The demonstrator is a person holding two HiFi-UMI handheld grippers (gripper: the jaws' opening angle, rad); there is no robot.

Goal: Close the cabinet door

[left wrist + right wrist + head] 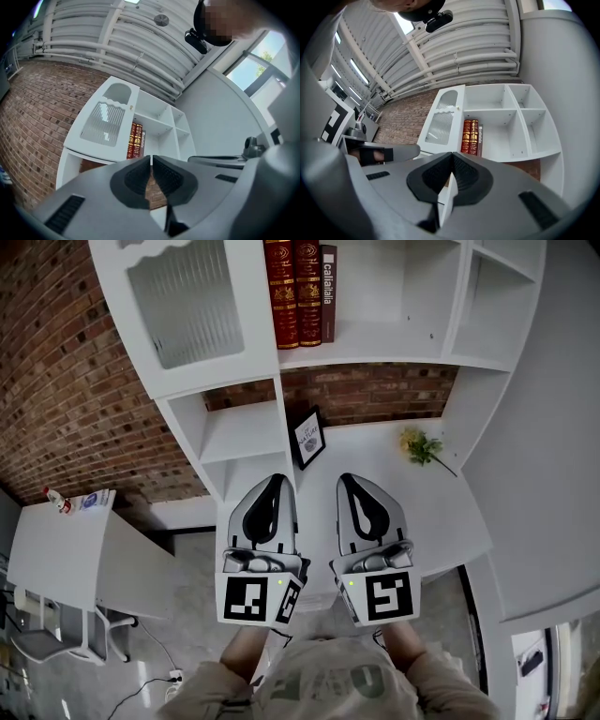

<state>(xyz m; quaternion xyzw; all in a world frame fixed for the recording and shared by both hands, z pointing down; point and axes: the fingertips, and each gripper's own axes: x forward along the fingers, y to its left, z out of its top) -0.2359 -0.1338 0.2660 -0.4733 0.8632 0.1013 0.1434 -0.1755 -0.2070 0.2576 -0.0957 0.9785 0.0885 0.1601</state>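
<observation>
The white cabinet door [187, 306], with a ribbed glass pane, stands swung open at the upper left of the white shelf unit. It also shows in the left gripper view as the door [105, 124] and in the right gripper view as the door [443, 122]. My left gripper [277, 482] and right gripper [349, 481] hang side by side below the shelves, well short of the door. Both point towards the unit. The left gripper [151, 159] is shut with nothing in it. The right gripper [452, 157] is likewise shut and holds nothing.
Red books [300, 292] stand in the compartment beside the door. A small picture frame [307, 437] and a yellow flower [420, 446] rest on the white counter [375, 446]. A white desk [56, 549] and a chair [37, 634] stand at the left, by the brick wall.
</observation>
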